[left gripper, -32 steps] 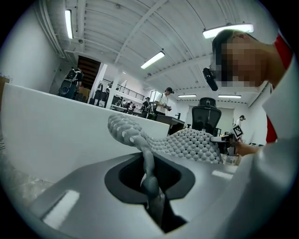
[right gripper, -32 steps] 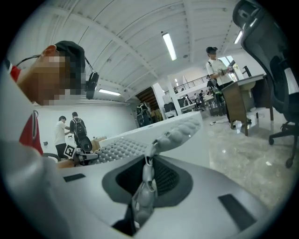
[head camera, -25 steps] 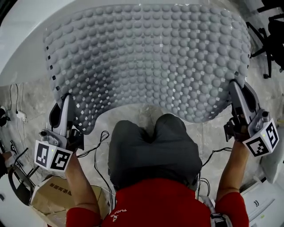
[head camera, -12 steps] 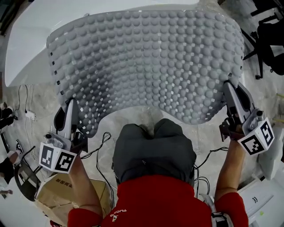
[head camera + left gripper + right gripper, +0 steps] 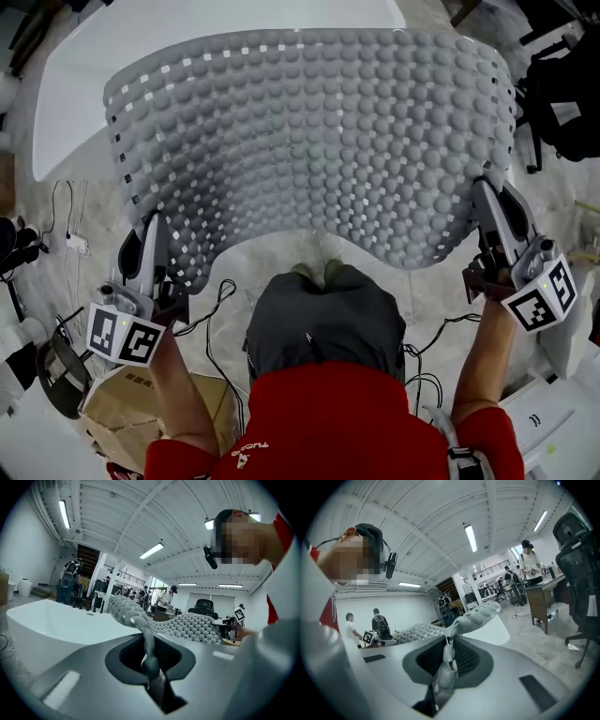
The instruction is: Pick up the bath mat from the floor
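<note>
A grey bath mat point(image 5: 319, 141) covered in round bumps is held up off the floor, spread wide in front of me. My left gripper point(image 5: 155, 230) is shut on the mat's near left corner, and its own view shows the mat's edge point(image 5: 149, 656) pinched between the jaws. At the near right corner my right gripper point(image 5: 487, 197) is shut on the mat, with the mat's edge point(image 5: 446, 665) squeezed between its jaws. The mat sags in the middle between the two grips.
A white bathtub point(image 5: 169, 37) lies beyond the mat. A cardboard box point(image 5: 127, 403) sits on the floor at lower left, with cables point(image 5: 216, 309) around the person's legs. A black office chair point(image 5: 562, 103) stands at the right.
The mat and both grippers sit lower in the head view, and more of the white bathtub shows above the mat. Both grips hold unchanged.
</note>
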`<state>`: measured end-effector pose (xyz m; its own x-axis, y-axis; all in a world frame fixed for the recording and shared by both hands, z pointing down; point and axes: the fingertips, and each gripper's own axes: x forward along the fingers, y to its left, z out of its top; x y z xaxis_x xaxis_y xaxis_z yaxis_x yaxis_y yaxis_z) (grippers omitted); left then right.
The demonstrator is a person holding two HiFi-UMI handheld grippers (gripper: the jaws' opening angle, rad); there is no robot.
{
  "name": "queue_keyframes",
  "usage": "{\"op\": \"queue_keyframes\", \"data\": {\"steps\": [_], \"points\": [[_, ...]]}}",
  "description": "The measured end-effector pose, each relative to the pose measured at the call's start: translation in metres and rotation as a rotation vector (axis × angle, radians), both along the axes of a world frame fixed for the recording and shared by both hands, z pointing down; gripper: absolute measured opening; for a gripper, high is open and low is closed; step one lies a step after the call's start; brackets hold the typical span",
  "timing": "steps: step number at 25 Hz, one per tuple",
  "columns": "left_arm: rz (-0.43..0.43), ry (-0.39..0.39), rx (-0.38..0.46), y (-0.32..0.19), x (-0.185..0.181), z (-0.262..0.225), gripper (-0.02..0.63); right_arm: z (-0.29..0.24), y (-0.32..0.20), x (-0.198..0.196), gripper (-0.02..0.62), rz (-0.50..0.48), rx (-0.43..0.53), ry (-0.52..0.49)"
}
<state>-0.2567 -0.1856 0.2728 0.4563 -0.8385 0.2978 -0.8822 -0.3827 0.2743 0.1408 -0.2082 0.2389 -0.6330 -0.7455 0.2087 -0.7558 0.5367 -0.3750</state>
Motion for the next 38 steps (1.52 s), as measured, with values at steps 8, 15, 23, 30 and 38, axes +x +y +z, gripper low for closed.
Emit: {"op": "queue_keyframes", "data": {"steps": [8,15,23,30,38], "points": [[0.007,0.003,-0.006,-0.001,-0.001,-0.007,0.041,0.0,0.0,-0.007,0.042,0.01,-0.017,-0.033],[0.008,0.047,0.022,-0.001,0.0,-0.008,0.041,-0.018,0.0,-0.011,0.041,0.001,0.012,-0.005],[-0.009,0.069,0.063,0.0,-0.001,-0.004,0.041,-0.02,-0.002,-0.011,0.042,-0.015,0.072,-0.008],[-0.005,0.073,0.088,0.0,0.001,-0.007,0.041,-0.021,-0.003,-0.012,0.042,-0.014,0.101,-0.031],[-0.016,0.077,0.112,0.001,0.0,-0.01,0.041,-0.017,-0.003,-0.003,0.042,-0.005,0.125,-0.05]]}}
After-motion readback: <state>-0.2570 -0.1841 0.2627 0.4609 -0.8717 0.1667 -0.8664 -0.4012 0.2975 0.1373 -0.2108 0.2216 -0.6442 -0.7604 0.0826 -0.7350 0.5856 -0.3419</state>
